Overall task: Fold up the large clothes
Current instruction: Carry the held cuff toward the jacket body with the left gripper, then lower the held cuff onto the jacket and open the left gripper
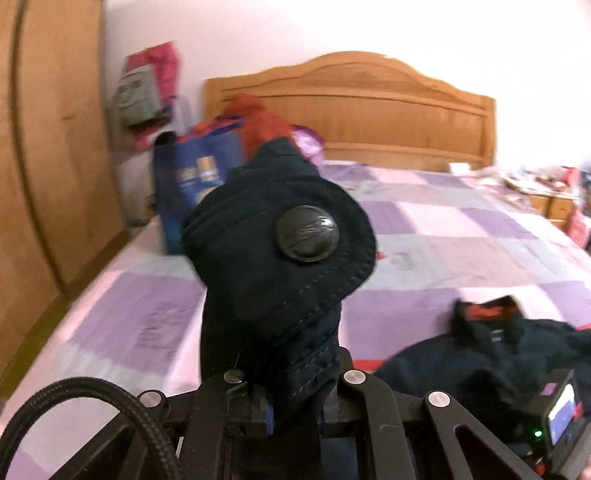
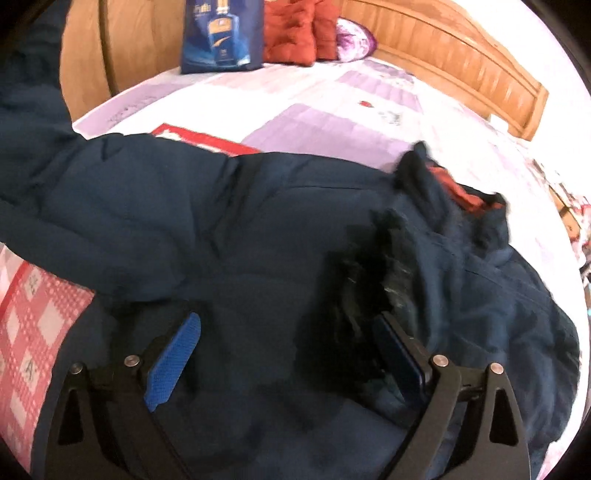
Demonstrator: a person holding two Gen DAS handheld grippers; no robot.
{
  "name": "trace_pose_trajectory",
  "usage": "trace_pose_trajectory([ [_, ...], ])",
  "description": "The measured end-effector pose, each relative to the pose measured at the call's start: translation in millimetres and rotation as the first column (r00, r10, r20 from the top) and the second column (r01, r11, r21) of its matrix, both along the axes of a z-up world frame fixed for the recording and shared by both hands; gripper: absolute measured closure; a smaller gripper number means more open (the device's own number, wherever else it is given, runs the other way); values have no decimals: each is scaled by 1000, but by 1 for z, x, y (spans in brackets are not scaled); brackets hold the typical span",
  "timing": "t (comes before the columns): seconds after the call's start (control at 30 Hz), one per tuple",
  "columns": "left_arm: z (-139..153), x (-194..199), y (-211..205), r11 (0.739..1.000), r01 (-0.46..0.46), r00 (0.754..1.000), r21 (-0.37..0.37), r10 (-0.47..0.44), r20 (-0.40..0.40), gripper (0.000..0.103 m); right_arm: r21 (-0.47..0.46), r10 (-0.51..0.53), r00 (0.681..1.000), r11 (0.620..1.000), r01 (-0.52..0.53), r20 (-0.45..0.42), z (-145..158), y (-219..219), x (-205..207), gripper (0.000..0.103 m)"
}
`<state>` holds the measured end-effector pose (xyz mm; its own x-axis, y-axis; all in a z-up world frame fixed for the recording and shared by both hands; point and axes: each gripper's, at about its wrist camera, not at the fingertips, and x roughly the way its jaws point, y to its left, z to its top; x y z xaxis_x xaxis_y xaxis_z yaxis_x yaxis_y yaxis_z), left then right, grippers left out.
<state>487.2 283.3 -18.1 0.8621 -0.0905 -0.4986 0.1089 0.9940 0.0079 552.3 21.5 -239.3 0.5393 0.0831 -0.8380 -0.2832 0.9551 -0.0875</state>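
- Left gripper (image 1: 280,391): fingers closed tight on a navy cuff tab (image 1: 280,251) of the jacket; the tab carries a round black snap button (image 1: 307,233) and stands up in front of the camera, raised off the bed.
- Right gripper (image 2: 291,354): fingers spread wide, blue pads (image 2: 173,365) visible, clamping nothing, hovering just over the jacket.
- Navy jacket (image 2: 229,229): lies spread on the bed, dark fur trim (image 2: 362,310) between the right fingers, orange collar lining (image 2: 469,195) towards the far side.
- Bed (image 2: 332,110): purple and white patchwork cover.
- Far end: blue bag (image 2: 221,37) and red-orange padded garment (image 2: 295,33) just beside each other, against the wooden headboard (image 1: 354,107).
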Motion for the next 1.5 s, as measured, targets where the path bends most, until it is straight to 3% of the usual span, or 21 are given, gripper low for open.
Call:
trace_pose_trajectory([
  [0.13, -2, 5, -72, 995, 98, 995, 3, -98, -25, 93, 112, -82, 996, 990, 86, -37, 24, -56, 2, 7],
  [0.3, -16, 8, -162, 976, 213, 974, -39, -215, -64, 93, 177, -195, 980, 964, 199, -44, 45, -122, -26, 7],
  [0.57, -55, -2, -296, 935, 354, 928, 8, -350, -126, 93, 98, -324, 946, 941, 324, -18, 41, -245, -105, 7],
  [0.77, -132, -11, -398, 905, 417, 891, 86, -388, -237, 93, 70, -406, 912, 910, 409, -57, 26, -323, -147, 7],
  [0.87, -158, -9, -422, 910, 401, 892, 103, -362, -270, 93, 61, -428, 902, 900, 432, -59, 24, -351, -165, 7],
  [1.0, -179, -12, -448, 933, 335, 919, 134, -293, -263, 93, 51, -449, 892, 891, 451, -58, 22, -378, -186, 7],
  [1.33, -184, -17, -462, 941, 306, 935, 148, -267, -233, 93, 75, -485, 869, 867, 492, -94, 10, -402, -210, 7],
  [1.5, -164, -18, -459, 963, 245, 963, 113, -229, -139, 93, 85, -481, 873, 869, 487, -84, 10, -399, -209, 7],
])
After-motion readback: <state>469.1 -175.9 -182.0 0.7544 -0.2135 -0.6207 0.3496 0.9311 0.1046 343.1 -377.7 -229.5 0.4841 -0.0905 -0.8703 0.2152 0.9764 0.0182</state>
